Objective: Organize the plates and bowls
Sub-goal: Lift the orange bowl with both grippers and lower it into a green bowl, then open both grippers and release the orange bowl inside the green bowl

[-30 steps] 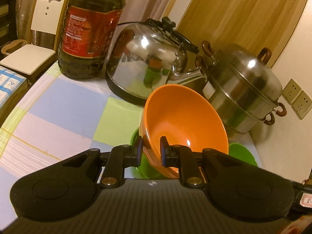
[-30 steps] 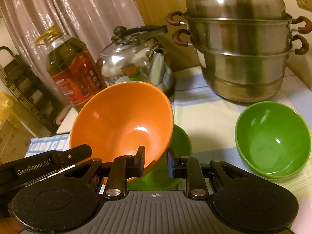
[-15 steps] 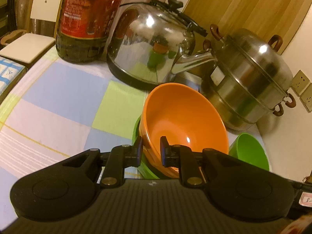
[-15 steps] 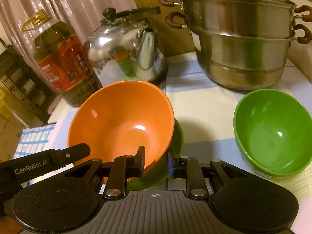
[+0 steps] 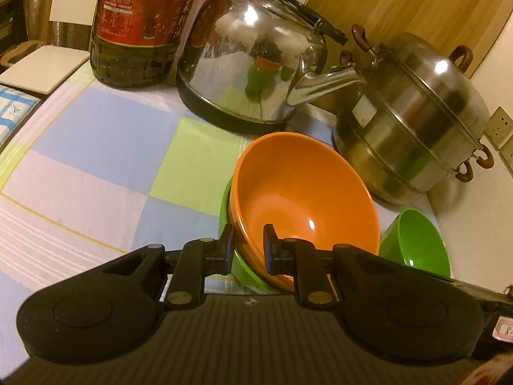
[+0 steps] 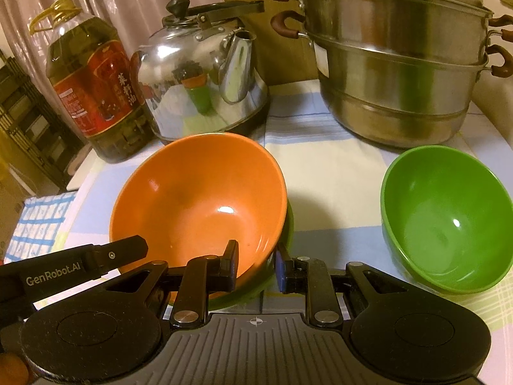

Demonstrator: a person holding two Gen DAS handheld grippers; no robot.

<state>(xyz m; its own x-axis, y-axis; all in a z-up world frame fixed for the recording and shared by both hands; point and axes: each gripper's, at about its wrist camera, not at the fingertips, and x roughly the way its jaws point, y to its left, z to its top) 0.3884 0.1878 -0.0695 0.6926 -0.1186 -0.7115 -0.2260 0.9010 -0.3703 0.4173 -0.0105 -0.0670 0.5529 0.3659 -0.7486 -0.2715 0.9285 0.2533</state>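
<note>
The left gripper (image 5: 248,248) is clamped on the near rim of a smooth, glossy orange bowl (image 5: 304,205), one black finger outside the wall and one inside. The right gripper (image 6: 256,264) pinches the same orange bowl (image 6: 198,205) at another part of its rim, again with a pad on each side of the thin wall. The round, deep orange bowl sits tilted inside a green bowl (image 5: 243,266) beneath it, whose rim peeks out along the edge. A second green bowl (image 6: 445,221), equally glossy, stands apart to the right on the checked cloth (image 5: 105,166) of pale blue, green and white squares. Behind are a polished steel kettle (image 6: 205,77) with a black handle, a tiered stainless steamer pot (image 6: 397,64) with brown handles, and a plastic oil bottle (image 6: 93,86) with a red label.
</note>
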